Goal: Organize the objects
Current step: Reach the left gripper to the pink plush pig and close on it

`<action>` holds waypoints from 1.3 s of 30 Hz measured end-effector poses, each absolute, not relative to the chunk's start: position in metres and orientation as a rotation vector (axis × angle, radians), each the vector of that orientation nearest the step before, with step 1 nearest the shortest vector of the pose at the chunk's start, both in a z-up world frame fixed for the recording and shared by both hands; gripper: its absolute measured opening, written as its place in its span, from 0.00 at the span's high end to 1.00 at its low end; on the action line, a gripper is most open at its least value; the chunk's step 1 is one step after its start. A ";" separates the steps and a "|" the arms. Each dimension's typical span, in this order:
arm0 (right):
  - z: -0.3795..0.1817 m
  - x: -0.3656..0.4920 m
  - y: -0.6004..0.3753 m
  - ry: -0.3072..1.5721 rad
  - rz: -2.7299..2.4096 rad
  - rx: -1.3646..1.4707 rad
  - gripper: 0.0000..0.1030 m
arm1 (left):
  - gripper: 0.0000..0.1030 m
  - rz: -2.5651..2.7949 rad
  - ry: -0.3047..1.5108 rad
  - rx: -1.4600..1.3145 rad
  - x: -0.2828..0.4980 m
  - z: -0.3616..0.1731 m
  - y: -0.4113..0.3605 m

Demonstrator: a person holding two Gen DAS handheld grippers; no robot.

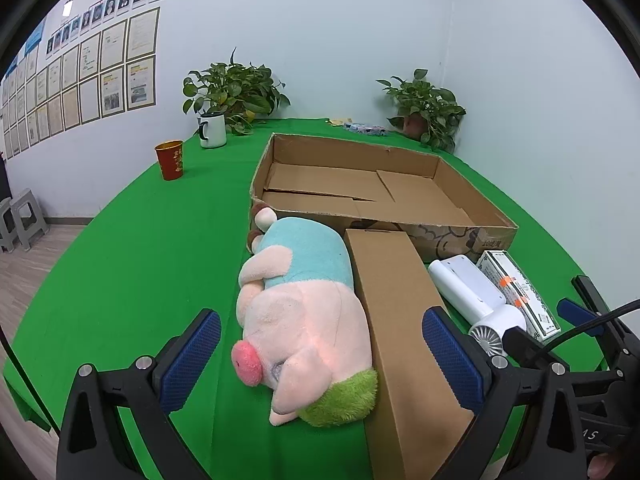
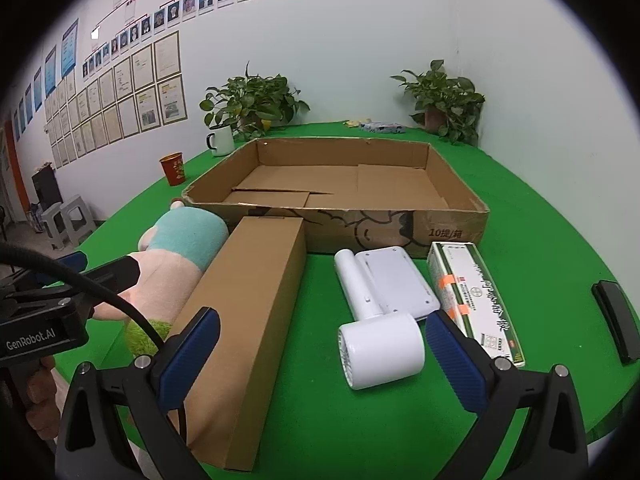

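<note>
A pink plush pig (image 1: pixel 296 316) (image 2: pixel 176 256) in a blue shirt lies on the green table, right in front of my open left gripper (image 1: pixel 320 364). Beside it lies a long brown carton (image 1: pixel 400 320) (image 2: pixel 248 320). My right gripper (image 2: pixel 324 356) stands open above a white hair dryer (image 2: pixel 380 344) (image 1: pixel 476 300), with nothing between its fingers. A white slab (image 2: pixel 394 276) lies under the dryer's handle. A white and green medicine box (image 2: pixel 476 300) (image 1: pixel 520 292) lies to the right. Behind them stands a wide, shallow cardboard tray (image 1: pixel 460 228) (image 2: pixel 456 232), nothing in it.
A red cup (image 1: pixel 170 159) (image 2: pixel 173 168) and a white mug (image 1: pixel 212 130) (image 2: pixel 221 140) stand at the back left. Two potted plants (image 1: pixel 236 88) (image 1: pixel 428 108) sit along the far wall. A black bar (image 2: pixel 616 326) lies near the right table edge. Grey stools (image 1: pixel 20 220) stand on the floor.
</note>
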State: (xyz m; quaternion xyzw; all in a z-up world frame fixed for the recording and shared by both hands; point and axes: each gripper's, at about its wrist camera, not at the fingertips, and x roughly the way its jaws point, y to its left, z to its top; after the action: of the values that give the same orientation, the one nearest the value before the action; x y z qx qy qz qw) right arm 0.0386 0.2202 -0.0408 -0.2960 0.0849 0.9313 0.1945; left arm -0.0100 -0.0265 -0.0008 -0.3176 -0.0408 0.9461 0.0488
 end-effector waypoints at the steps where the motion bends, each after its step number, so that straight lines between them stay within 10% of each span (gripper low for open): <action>1: -0.041 0.038 0.220 0.238 2.615 -0.836 0.01 | 0.01 2.884 -0.130 -0.971 -0.010 -0.001 -0.027; 39: -0.044 0.028 0.214 0.302 2.753 -0.881 0.01 | 0.05 2.718 -0.250 -1.116 -0.039 -0.038 -0.048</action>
State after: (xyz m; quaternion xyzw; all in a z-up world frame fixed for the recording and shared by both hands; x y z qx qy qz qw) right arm 0.0282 0.2141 -0.0440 -0.3011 0.1031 0.9407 0.1171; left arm -0.0393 -0.0477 -0.0383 -0.3768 -0.0844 0.9174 0.0962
